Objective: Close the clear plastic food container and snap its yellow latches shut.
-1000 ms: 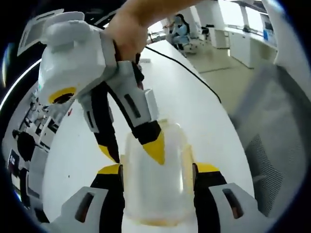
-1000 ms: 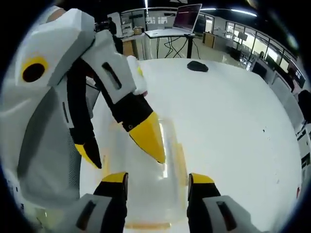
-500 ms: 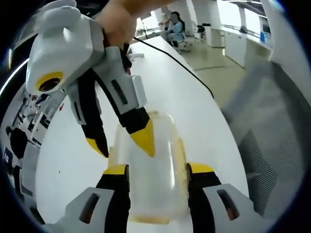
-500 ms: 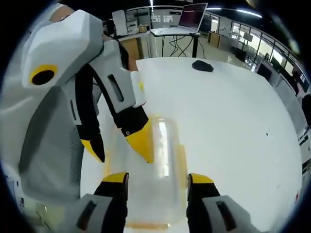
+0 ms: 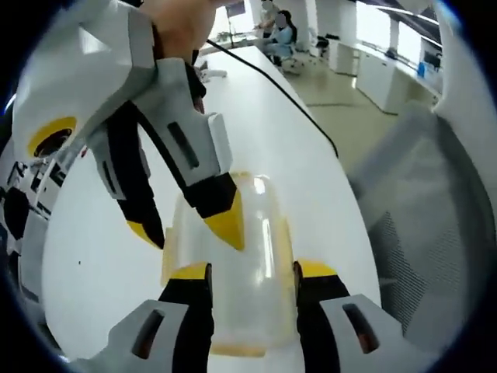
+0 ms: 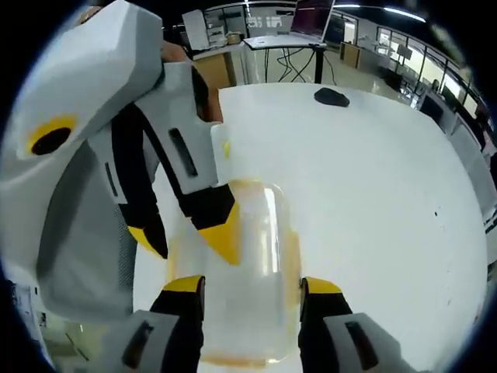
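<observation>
The clear plastic food container [image 5: 260, 221] lies on the white table [image 5: 295, 155] with its lid on, yellow latches along both long sides. My left gripper [image 5: 252, 270] has a jaw pressed against each latch side. My right gripper [image 5: 185, 231] reaches in from the upper left, one yellow tip on the lid and one off the container's edge. In the right gripper view the container [image 6: 256, 225] sits the same way between my right gripper [image 6: 252, 286], and the left gripper [image 6: 185, 239] comes in from the left with one tip on the lid.
A black cable [image 5: 299, 105] runs along the table. A grey mesh chair [image 5: 435, 225] stands close beside the table edge. A black mouse [image 6: 332, 96] lies at the far end of the table [image 6: 373, 179], with a laptop on a desk beyond.
Both views have shifted with the hands. Each gripper has drawn nearer to the other over the lid, and the left jaws stand slightly tighter on the container's sides.
</observation>
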Demonstrator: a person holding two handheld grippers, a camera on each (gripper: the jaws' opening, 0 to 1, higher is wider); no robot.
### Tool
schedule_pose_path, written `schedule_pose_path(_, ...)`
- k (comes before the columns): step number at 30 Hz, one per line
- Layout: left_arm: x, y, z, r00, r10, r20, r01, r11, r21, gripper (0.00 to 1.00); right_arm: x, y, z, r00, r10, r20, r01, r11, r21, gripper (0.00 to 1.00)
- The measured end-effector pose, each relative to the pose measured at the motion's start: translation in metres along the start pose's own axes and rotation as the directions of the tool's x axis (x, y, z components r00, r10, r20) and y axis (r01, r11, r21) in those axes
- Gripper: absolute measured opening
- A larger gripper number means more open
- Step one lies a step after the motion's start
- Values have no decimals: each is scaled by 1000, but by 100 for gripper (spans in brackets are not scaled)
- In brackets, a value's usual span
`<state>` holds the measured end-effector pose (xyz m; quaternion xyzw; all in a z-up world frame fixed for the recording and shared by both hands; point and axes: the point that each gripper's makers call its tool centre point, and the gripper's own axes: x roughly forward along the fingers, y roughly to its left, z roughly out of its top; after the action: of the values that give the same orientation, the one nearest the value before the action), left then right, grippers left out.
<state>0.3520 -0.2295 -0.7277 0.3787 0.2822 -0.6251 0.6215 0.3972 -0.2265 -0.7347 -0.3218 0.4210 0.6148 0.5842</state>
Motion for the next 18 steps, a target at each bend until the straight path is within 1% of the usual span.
schedule_pose_path(2, 0, 0, -1, 1000, 1, -7, -1, 1000, 2, 39, 1, 0, -1, 999, 22, -25, -22, 1000, 20, 48)
schedule_pose_path(7, 0, 0, -3, 1000, 24, -3, -24, 1000, 10, 39, 4, 0, -1, 992, 71, -102, -70, 997, 18, 47)
schedule_pose_path(10, 0, 2, -4, 1000, 20, 10, -20, 1000, 4, 39, 5, -3, -2, 989, 89, -115, -89, 996, 6, 45)
schedule_pose_path(13, -1, 5, -6, 1000, 25, 2, -25, 999, 25, 38, 6, -6, 0, 988, 103, -115, -100, 995, 30, 45)
schedule_pose_path(15, -1, 4, -6, 1000, 27, 1, -27, 999, 30, 38, 6, -4, -1, 984, 127, -128, -122, 992, 42, 42)
schedule_pose_path(17, 0, 4, -6, 1000, 31, -2, -30, 999, 26, 38, 5, -7, -1, 978, 163, -133, -155, 986, 68, 39)
schedule_pose_path(18, 2, 6, -8, 999, 44, -8, -43, 998, 47, 38, 6, -6, 2, 966, 209, -150, -204, 978, 50, 39)
